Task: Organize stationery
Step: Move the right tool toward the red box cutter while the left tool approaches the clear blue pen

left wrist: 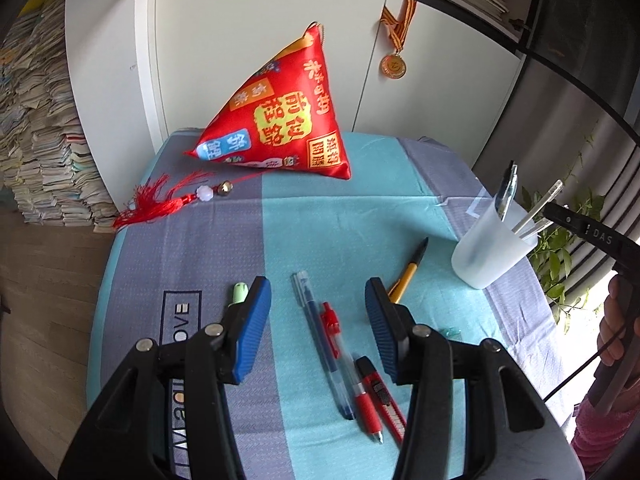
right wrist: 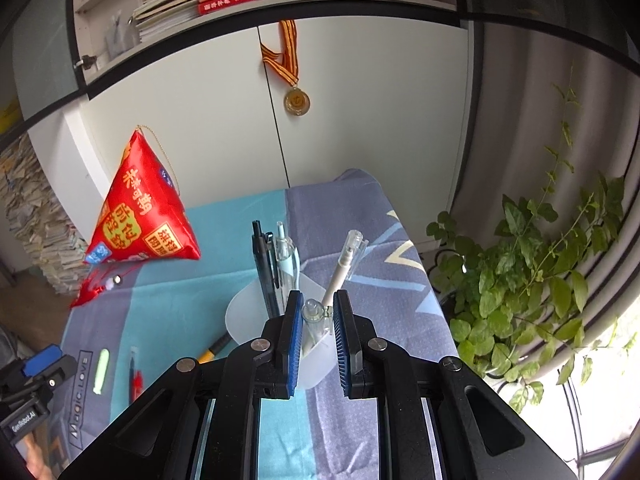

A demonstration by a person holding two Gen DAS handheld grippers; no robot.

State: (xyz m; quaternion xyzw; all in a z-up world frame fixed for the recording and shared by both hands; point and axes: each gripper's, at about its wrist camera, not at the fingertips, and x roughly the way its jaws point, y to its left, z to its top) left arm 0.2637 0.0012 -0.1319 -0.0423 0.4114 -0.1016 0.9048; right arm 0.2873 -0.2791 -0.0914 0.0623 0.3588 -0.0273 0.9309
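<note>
My left gripper (left wrist: 318,308) is open above the table, with a clear blue pen (left wrist: 320,344), a red pen (left wrist: 352,368) and a red utility knife (left wrist: 382,396) lying between its jaws. A yellow pen (left wrist: 408,272) lies by the right jaw and a green highlighter (left wrist: 239,293) by the left. A frosted cup (left wrist: 490,246) holds several pens at the right. My right gripper (right wrist: 316,316) is open over that cup (right wrist: 248,312), its jaws apart on either side of a clear pen (right wrist: 314,316) standing in the cup, not touching it.
A red pyramid pouch (left wrist: 280,120) with a tassel (left wrist: 156,200) stands at the table's back. White cabinet doors with a medal (right wrist: 297,100) rise behind. A plant (right wrist: 540,280) is off the right edge and stacked papers (left wrist: 40,120) are on the left.
</note>
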